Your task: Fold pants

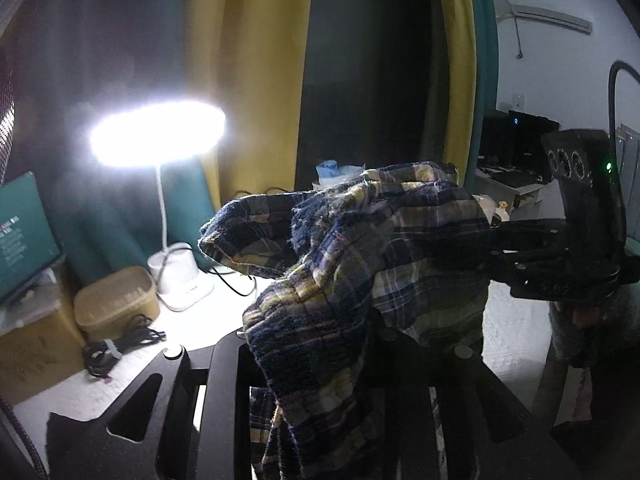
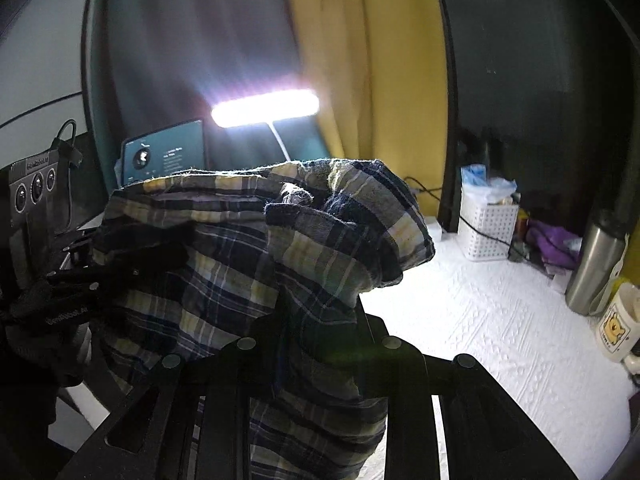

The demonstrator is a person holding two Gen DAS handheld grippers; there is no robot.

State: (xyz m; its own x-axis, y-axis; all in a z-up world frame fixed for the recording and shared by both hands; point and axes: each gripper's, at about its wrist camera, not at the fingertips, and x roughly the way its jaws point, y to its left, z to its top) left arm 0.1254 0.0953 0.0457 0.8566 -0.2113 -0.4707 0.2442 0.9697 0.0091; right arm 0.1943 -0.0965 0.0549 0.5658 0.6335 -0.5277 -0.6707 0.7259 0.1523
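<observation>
The plaid pants [image 1: 344, 264], dark blue and yellow, hang bunched in the air above the white table cover [image 2: 500, 320]. In the left wrist view the cloth drapes over my left gripper [image 1: 316, 344], which is shut on it, and its fingertips are hidden under the folds. My right gripper [image 1: 500, 256] comes in from the right and is shut on the same cloth. In the right wrist view the pants [image 2: 248, 248] cover my right gripper [image 2: 320, 344]. My left gripper [image 2: 100, 276] pinches the fabric at the left.
A lit desk lamp [image 1: 160, 136] stands at the back left beside a tan lidded box [image 1: 116, 300], a cable bundle [image 1: 116, 348] and a monitor [image 1: 24, 228]. On the right stand a white basket [image 2: 486, 228], a steel bottle [image 2: 596, 264], a mug [image 2: 618, 324] and purple cloth [image 2: 556, 244].
</observation>
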